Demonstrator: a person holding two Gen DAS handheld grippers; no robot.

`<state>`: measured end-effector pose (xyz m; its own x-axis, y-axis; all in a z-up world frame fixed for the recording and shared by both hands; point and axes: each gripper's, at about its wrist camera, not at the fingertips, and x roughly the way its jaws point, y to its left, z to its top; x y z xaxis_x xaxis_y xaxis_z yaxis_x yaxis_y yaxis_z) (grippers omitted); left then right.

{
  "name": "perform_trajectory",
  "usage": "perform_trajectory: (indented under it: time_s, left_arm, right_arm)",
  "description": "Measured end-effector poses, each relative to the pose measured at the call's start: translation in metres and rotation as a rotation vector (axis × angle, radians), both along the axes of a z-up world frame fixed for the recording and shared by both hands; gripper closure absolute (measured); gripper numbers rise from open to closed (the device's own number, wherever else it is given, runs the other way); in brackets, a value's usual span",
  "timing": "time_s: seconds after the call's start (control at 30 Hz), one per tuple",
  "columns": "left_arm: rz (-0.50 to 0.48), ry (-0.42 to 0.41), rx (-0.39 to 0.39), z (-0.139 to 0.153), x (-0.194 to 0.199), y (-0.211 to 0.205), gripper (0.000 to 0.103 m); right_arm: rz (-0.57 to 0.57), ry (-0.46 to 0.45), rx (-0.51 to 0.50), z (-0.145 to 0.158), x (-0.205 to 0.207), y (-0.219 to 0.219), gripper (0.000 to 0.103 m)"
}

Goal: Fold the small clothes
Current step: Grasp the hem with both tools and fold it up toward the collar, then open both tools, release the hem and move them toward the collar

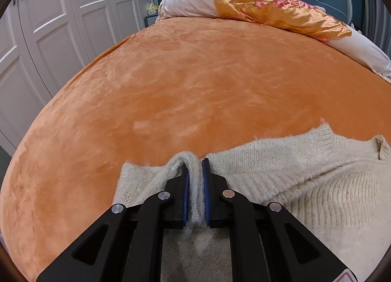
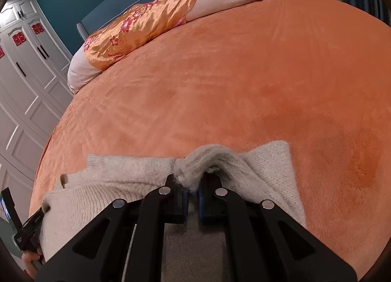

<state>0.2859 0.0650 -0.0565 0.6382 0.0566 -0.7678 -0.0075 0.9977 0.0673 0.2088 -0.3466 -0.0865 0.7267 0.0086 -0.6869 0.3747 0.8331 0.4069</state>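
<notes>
Both hand-held grippers are clamping folds of a cream knitted sweater (image 1: 305,184) that is lying on the near part of a bed covered with an orange blanket (image 1: 195,81). Left hand-held gripper (image 1: 195,172) is pinching a raised ridge of knit between its blue pads; right hand-held gripper (image 2: 193,184) is squeezing a bunched fold. Far off, a floral pillow (image 1: 268,8) is resting by the headboard.

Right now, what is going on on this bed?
A person is folding a cream knit sweater on the orange bedspread, a handheld gripper in each hand. The left gripper is shut on a pinched ridge of the knit; the right gripper is shut on another bunch. The fold is not yet laid down.
</notes>
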Motion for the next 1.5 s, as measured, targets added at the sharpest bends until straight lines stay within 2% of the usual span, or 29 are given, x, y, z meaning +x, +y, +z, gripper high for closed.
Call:
perform_trajectory:
  time_s: [0.2,0.3,0.33,0.37,0.4,0.43,0.47,0.5,0.53,0.63,0.7,0.77,0.83,0.9,0.93,1.0,1.17,1.2,1.3,1.37,1.43,1.5]
  left_arm:
    - [0.0,-0.007,-0.026,0.006,-0.002,0.003,0.092]
    - [-0.005,-0.014,-0.132,0.025,-0.008,0.019,0.086]
    - [-0.007,-0.032,-0.18,0.035,-0.015,0.027,0.085]
    - [-0.009,-0.052,-0.216,0.046,-0.022,0.033,0.083]
    - [0.01,-0.078,-0.221,0.057,-0.031,0.038,0.062]
    - [0.046,-0.108,-0.202,0.068,-0.038,0.041,0.046]
    - [0.077,-0.155,-0.19,0.079,-0.048,0.045,0.032]
    - [0.078,-0.213,-0.202,0.093,-0.059,0.048,0.033]
    - [0.046,-0.234,-0.214,0.106,-0.069,0.047,0.033]
    - [-0.077,-0.177,-0.19,0.118,-0.086,0.023,0.033]
    - [-0.186,-0.124,-0.17,0.11,-0.098,-0.002,0.033]
    - [-0.273,-0.068,-0.153,0.092,-0.108,-0.027,0.036]
    - [-0.324,-0.007,-0.141,0.069,-0.116,-0.045,0.042]
    - [-0.321,0.047,-0.129,0.046,-0.119,-0.05,0.043]
    - [-0.293,0.072,-0.107,0.033,-0.117,-0.049,0.043]
    - [-0.262,0.064,-0.13,0.023,-0.115,-0.035,0.039]
    - [-0.089,0.036,-0.141,0.045,-0.089,0.021,0.044]
    - [-0.067,0.024,-0.165,0.053,-0.08,0.032,0.044]
    - [-0.023,0.016,-0.231,0.069,-0.052,0.051,0.041]
    - [-0.035,0.064,-0.291,0.068,-0.025,0.049,0.035]
    - [-0.051,0.125,-0.304,0.06,-0.005,0.039,0.035]
    - [-0.093,0.173,-0.301,0.049,0.006,0.023,0.035]
  right_arm:
    - [0.006,-0.007,0.033,0.004,-0.003,-0.004,0.098]
    - [0.004,-0.055,0.11,0.023,-0.015,-0.014,0.091]
    - [-0.001,-0.086,0.121,0.032,-0.023,-0.016,0.086]
    - [-0.012,-0.116,0.113,0.042,-0.031,-0.017,0.071]
    - [-0.041,-0.153,0.071,0.058,-0.044,-0.017,0.061]
    - [-0.063,-0.179,0.039,0.07,-0.054,-0.016,0.057]
    - [-0.061,-0.2,0.019,0.083,-0.064,-0.016,0.057]
    - [-0.047,-0.195,0.007,0.09,-0.069,-0.013,0.058]
    - [-0.024,-0.179,-0.018,0.097,-0.072,-0.007,0.064]
    - [0.124,-0.126,-0.136,0.105,-0.083,0.036,0.08]
    - [0.256,-0.087,-0.216,0.097,-0.089,0.081,0.087]
    - [0.372,-0.06,-0.256,0.085,-0.093,0.122,0.089]
    - [0.48,-0.036,-0.263,0.068,-0.098,0.162,0.09]
    - [0.538,-0.017,-0.296,0.054,-0.1,0.186,0.09]
    - [0.538,-0.014,-0.324,0.049,-0.101,0.188,0.093]
    - [0.493,0.001,-0.314,0.044,-0.096,0.169,0.093]
    - [0.173,0.043,-0.236,0.06,-0.092,0.064,0.093]
    - [0.149,0.036,-0.236,0.066,-0.091,0.052,0.092]
    - [0.101,0.006,-0.22,0.086,-0.076,0.027,0.082]
    - [0.089,0.002,-0.167,0.089,-0.061,0.018,0.045]
    - [0.082,0.015,-0.134,0.084,-0.043,0.015,0.043]
    - [0.098,0.089,-0.127,0.068,-0.017,0.014,0.044]
